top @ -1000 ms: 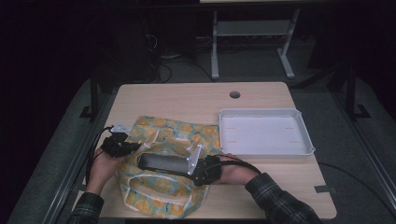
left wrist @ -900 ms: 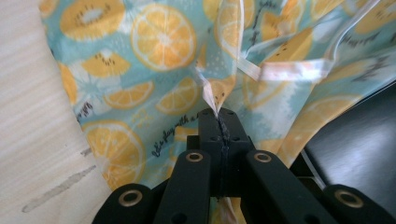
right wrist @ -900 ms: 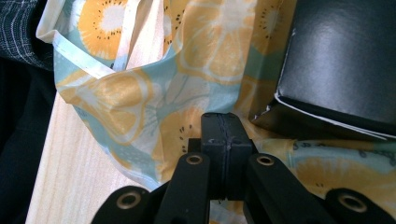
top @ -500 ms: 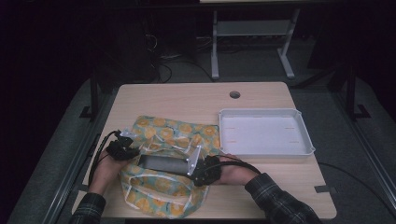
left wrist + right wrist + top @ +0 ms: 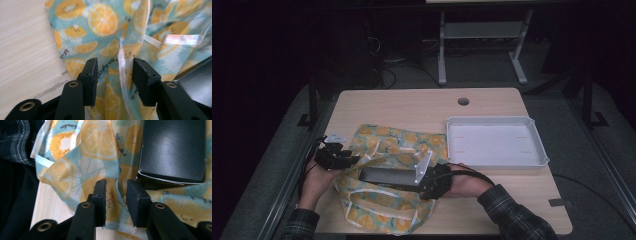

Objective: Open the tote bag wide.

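Observation:
A fruit-print tote bag point(image 5: 384, 212) lies on the near left of the wooden table point(image 5: 412, 107). A long black box point(image 5: 387, 176) rests in the bag's mouth. My left gripper point(image 5: 348, 160) is at the bag's left edge. In the left gripper view it point(image 5: 115, 72) is open, with a fold of the bag point(image 5: 105, 20) and a pale hem standing between the jaws. My right gripper point(image 5: 427, 187) sits at the box's right end. Its point(image 5: 116, 187) jaws are a little apart over bag cloth point(image 5: 95, 145), just short of the box point(image 5: 172, 150).
An empty white tray point(image 5: 494, 120) stands at the right of the table. A round cable hole point(image 5: 463, 101) is near the far edge. Dark floor and a metal stand point(image 5: 442, 50) lie beyond the table. A plaid sleeve point(image 5: 512, 215) reaches in from the bottom right.
Both hands have stayed almost in place at the bag. The left gripper has edged slightly, and the cloth near it has shifted a little.

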`<move>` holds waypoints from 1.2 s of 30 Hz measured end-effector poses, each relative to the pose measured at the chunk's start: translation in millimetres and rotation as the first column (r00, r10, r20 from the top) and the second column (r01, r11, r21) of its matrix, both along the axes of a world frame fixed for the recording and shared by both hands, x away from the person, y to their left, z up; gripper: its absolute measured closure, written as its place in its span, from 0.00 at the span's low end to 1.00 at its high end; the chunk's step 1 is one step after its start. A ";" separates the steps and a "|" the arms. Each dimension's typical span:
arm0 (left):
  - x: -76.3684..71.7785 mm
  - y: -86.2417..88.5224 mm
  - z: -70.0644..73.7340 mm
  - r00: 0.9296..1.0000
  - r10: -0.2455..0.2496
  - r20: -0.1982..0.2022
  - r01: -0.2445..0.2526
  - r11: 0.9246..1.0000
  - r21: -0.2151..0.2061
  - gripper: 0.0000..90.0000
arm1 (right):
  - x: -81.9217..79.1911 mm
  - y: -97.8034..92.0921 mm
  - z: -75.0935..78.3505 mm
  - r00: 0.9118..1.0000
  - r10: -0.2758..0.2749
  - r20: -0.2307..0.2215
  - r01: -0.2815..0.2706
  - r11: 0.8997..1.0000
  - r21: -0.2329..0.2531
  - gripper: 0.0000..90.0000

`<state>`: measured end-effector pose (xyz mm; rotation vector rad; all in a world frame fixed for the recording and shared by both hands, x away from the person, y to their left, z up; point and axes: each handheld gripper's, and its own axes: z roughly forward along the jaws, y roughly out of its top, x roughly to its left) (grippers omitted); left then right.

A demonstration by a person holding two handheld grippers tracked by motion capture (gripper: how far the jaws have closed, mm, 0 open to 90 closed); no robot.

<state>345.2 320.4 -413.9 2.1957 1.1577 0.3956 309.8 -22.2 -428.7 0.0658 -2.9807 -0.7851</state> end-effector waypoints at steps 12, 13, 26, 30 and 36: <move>-24.2 1.2 25.9 0.998 -0.035 0.058 0.039 0.997 -0.068 0.60 | 0.9 -16.3 28.6 0.998 -0.064 0.002 0.063 0.989 0.132 0.66; -26.3 1.3 27.7 0.997 -0.039 0.061 0.043 0.997 -0.069 0.60 | 1.3 -17.1 29.9 0.998 -0.068 -0.002 0.067 0.988 0.140 0.65; -68.5 -4.8 33.2 0.992 -0.108 0.063 0.113 0.989 -0.096 0.69 | 7.9 -20.3 40.8 0.987 -0.158 0.028 0.148 0.964 0.221 0.54; -80.4 -5.6 26.0 0.991 -0.126 0.038 0.129 0.987 -0.100 0.76 | 7.8 -18.1 39.7 0.987 -0.160 0.035 0.148 0.965 0.218 0.53; -90.9 -11.3 9.4 0.986 -0.166 -0.033 0.164 0.985 -0.060 0.83 | 8.0 -17.2 38.2 0.985 -0.169 0.040 0.157 0.965 0.209 0.50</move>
